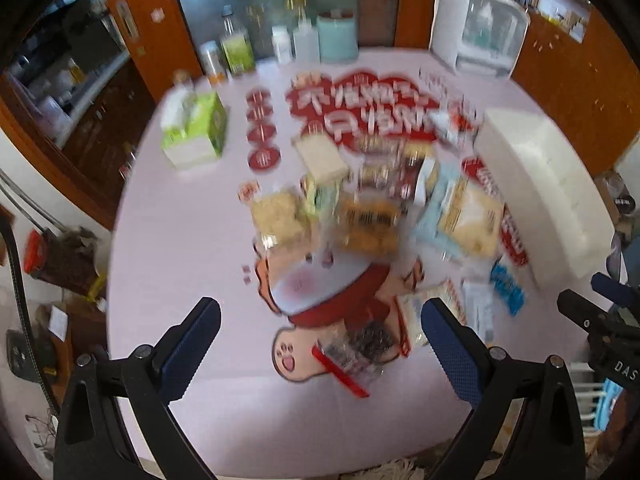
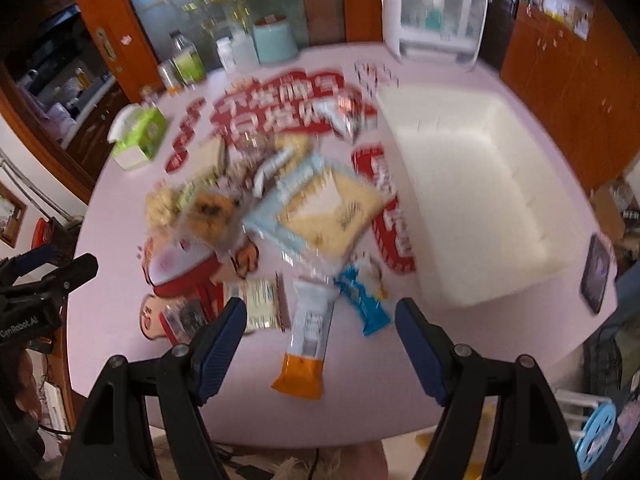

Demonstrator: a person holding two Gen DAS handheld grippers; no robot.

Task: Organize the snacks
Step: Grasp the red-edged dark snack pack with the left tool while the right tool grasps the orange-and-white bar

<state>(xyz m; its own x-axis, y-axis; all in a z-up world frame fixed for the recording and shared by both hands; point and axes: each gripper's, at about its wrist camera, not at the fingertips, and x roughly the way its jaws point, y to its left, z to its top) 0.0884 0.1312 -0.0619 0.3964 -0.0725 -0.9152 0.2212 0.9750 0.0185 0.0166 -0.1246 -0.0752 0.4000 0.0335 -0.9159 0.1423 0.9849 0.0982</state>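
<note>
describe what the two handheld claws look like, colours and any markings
Both claws, left and right, have black plastic frames with silver rivets and blue textured pads on two angled fingers. White lettering marks each body, partly cut off. No sleeves or cables show.

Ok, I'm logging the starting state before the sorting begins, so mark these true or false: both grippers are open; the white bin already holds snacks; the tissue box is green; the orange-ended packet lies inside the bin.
1. Both grippers are open. True: the left gripper and right gripper each stand wide apart, holding nothing.
2. The white bin already holds snacks. False: it looks empty.
3. The tissue box is green. True.
4. The orange-ended packet lies inside the bin. False: it lies on the table, near the right gripper.
</note>
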